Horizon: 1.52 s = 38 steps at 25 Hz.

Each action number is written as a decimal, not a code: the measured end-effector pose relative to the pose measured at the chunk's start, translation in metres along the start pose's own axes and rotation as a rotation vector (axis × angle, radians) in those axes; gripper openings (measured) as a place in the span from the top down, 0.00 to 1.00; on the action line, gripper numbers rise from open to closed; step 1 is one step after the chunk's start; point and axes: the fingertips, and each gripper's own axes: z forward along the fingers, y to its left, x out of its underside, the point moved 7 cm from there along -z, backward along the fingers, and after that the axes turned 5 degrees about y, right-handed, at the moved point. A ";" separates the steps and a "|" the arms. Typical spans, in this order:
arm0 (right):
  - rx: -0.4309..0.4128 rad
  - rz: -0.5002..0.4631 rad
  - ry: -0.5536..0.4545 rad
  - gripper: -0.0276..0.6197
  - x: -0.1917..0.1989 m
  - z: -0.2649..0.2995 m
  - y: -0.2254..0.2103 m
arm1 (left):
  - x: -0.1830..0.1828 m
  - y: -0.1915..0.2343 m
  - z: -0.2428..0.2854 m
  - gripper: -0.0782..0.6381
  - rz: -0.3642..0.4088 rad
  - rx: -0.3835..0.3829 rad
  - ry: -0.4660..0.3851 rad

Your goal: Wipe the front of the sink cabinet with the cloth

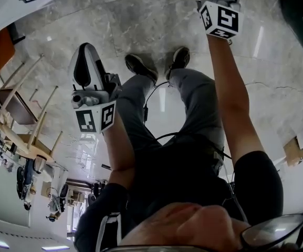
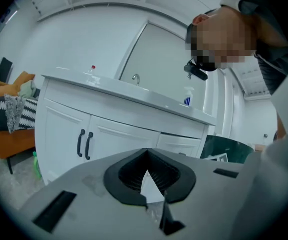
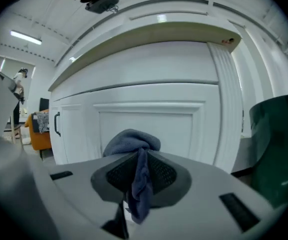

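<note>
A black short-sleeved top [image 1: 177, 177] clothes the person. Beyond the top come grey trousers [image 1: 193, 104] and dark shoes [image 1: 140, 67]; a thin black cable [image 1: 146, 106] trails from the top along the trousers, and dark-rimmed glasses [image 1: 274, 230] sit on the top's near side. The left gripper [image 2: 146, 154] and right gripper [image 3: 135, 156] share pale grey shells, black ribbed pads [image 2: 131, 174] and white cubes [image 1: 95, 118] printed with black square markers.
</note>
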 end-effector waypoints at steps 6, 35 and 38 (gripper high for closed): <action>-0.151 -0.082 -0.091 0.87 0.018 0.028 0.078 | 0.025 0.010 0.024 0.88 0.234 0.112 0.000; 0.232 0.102 -0.160 0.87 0.130 0.051 0.033 | 0.063 0.045 0.072 0.88 0.331 0.250 -0.257; 0.376 0.231 -0.105 0.87 0.155 0.043 -0.026 | 0.063 0.054 0.072 0.88 0.265 0.246 -0.268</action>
